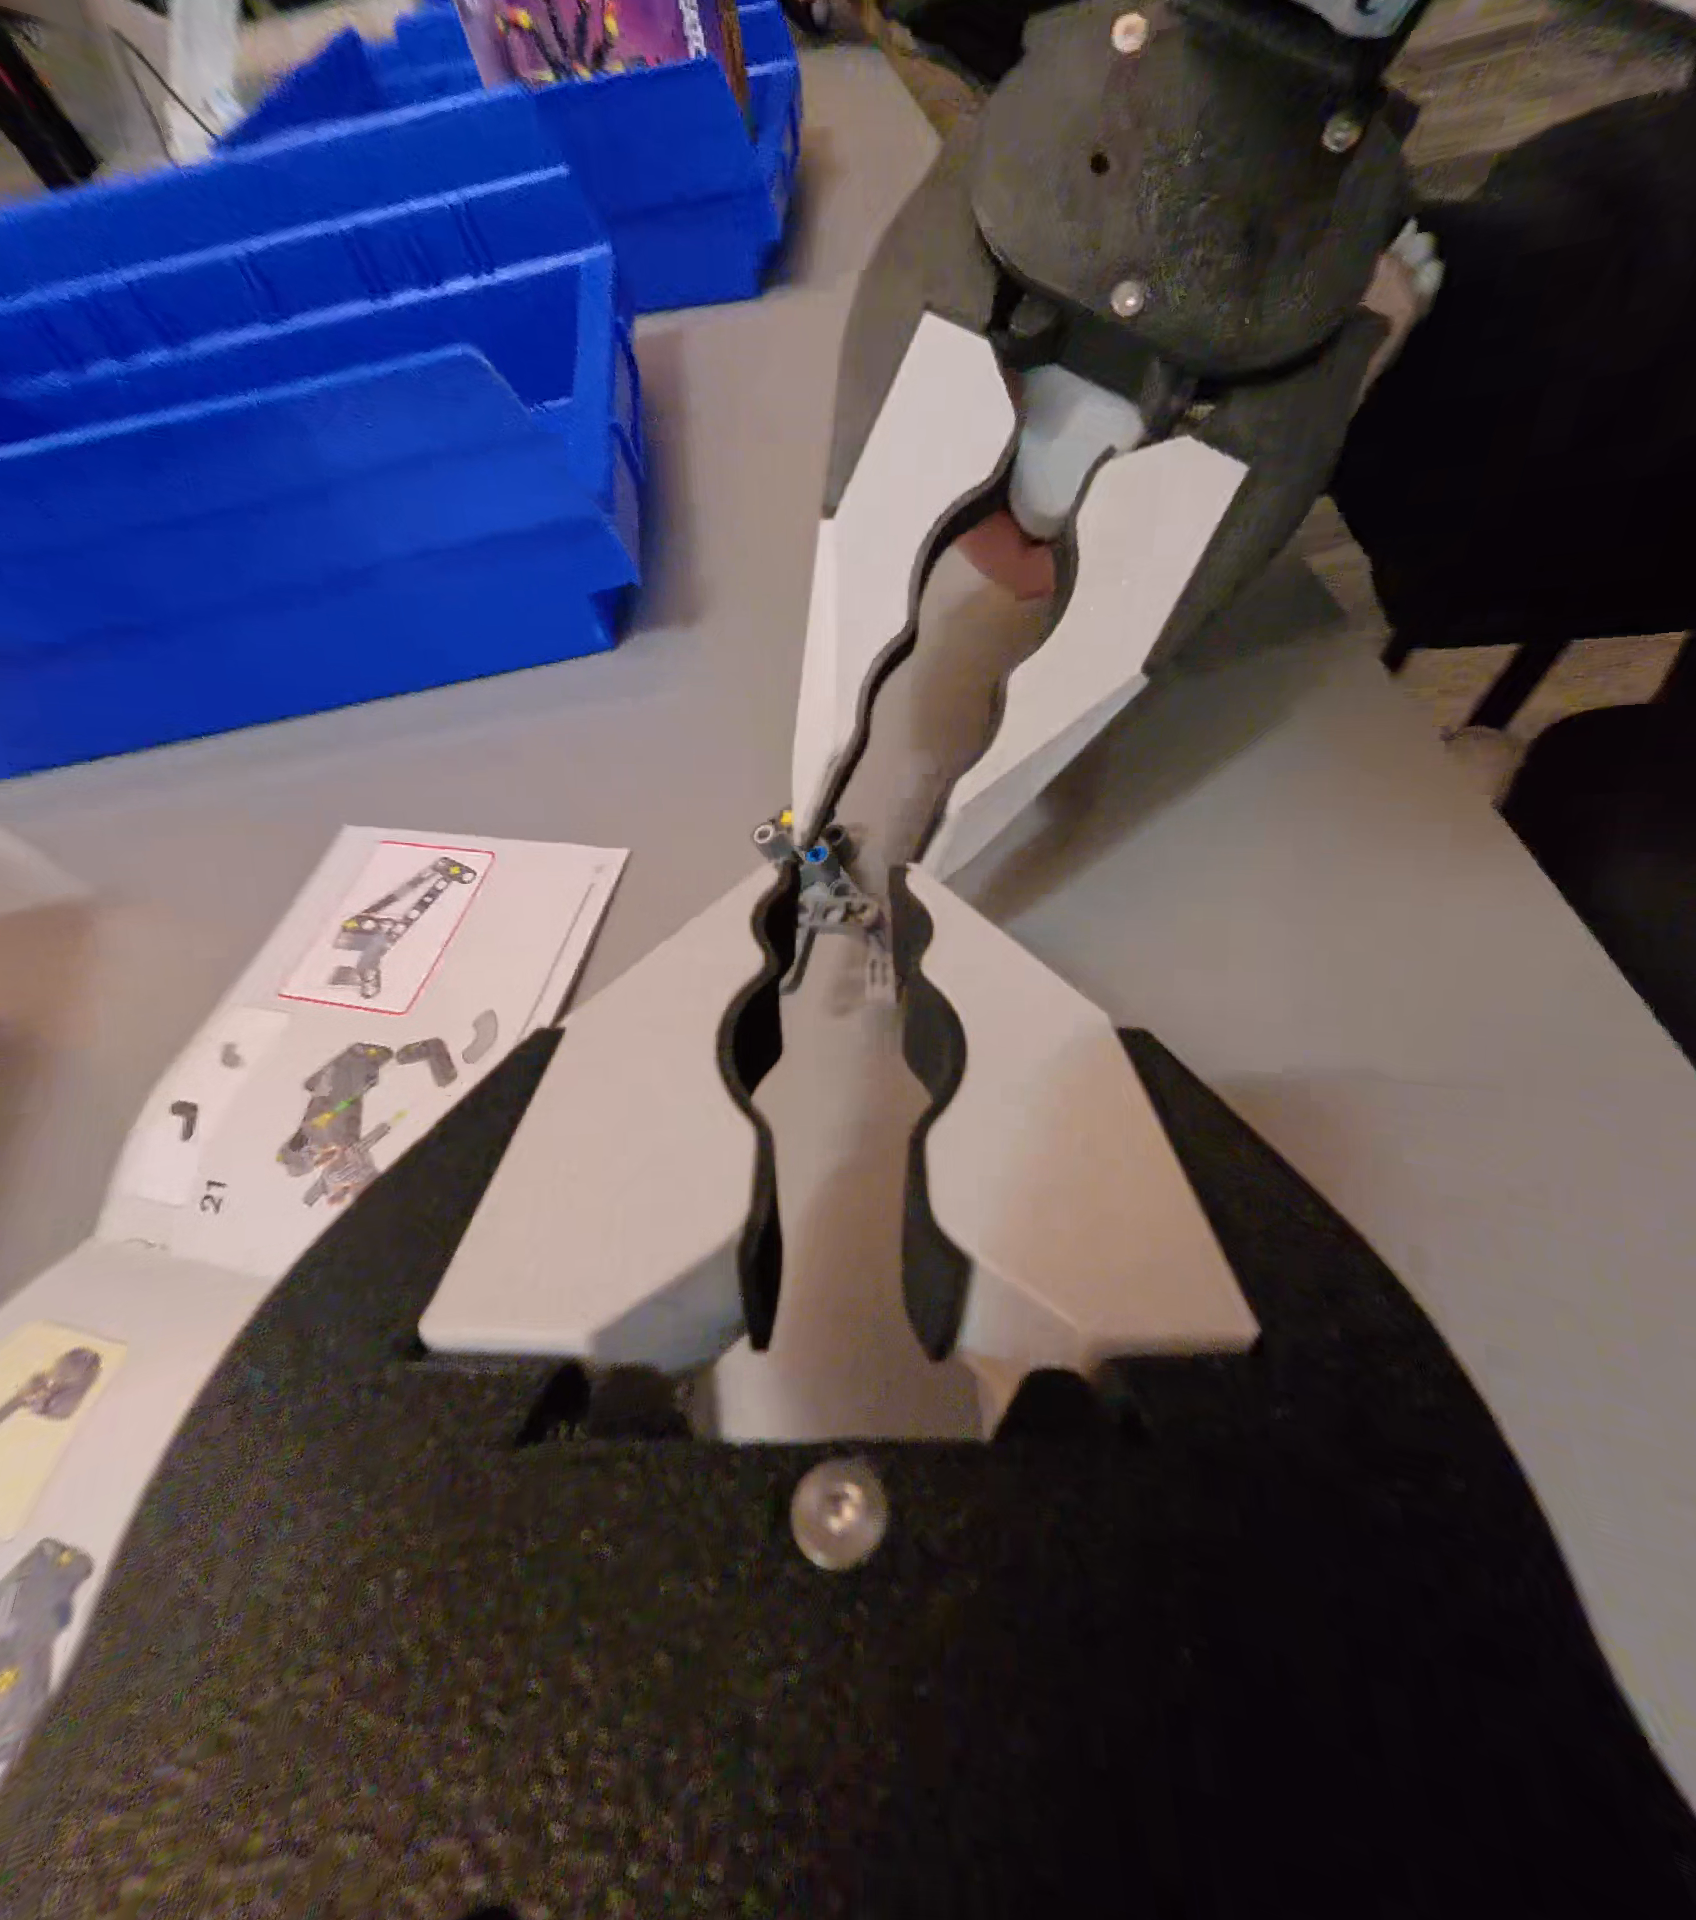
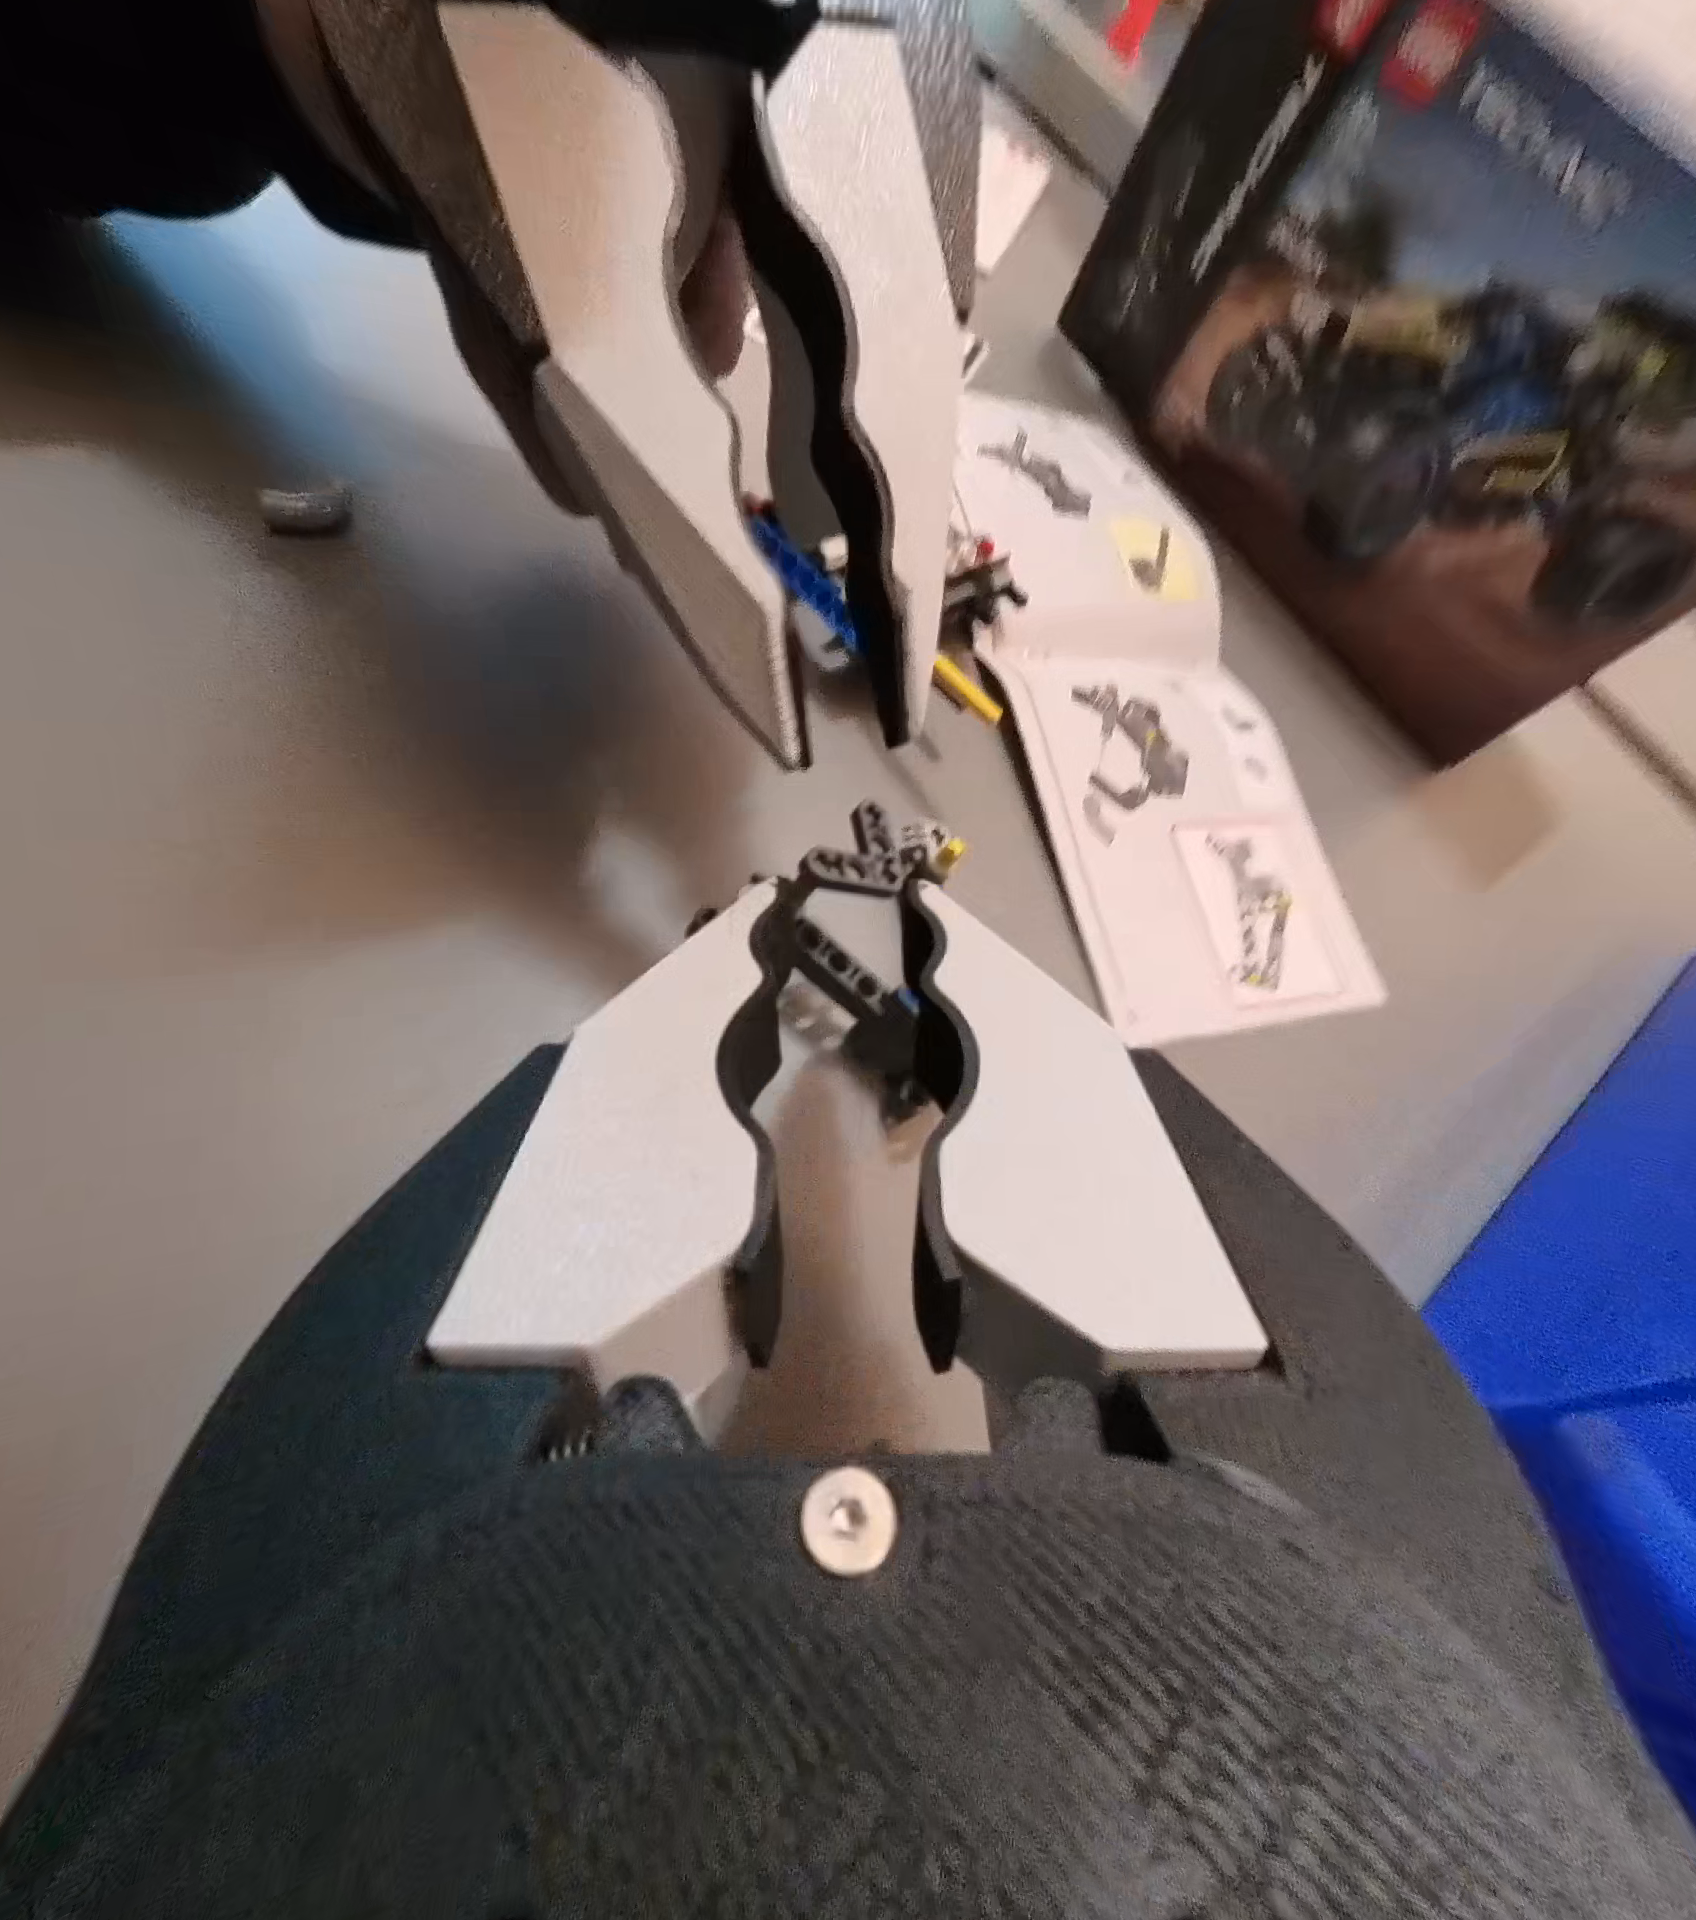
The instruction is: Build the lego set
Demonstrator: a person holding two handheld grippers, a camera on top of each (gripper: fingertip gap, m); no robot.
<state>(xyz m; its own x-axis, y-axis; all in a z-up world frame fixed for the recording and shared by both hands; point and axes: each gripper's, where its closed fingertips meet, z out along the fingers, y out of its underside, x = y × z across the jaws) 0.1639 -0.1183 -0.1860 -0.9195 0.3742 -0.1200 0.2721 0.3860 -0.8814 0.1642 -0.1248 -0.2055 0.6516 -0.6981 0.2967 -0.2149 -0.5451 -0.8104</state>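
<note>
My right gripper (image 2: 839,894) is clamped on the small dark lego assembly (image 2: 849,935), held above the grey table (image 2: 200,831) just beside the open instruction booklet (image 2: 1187,831). My left gripper (image 1: 839,883) faces it tip to tip, fingers slightly apart. Blue bins (image 1: 252,468) sit beyond the booklet, the set's box (image 2: 1446,364) behind it.
</note>
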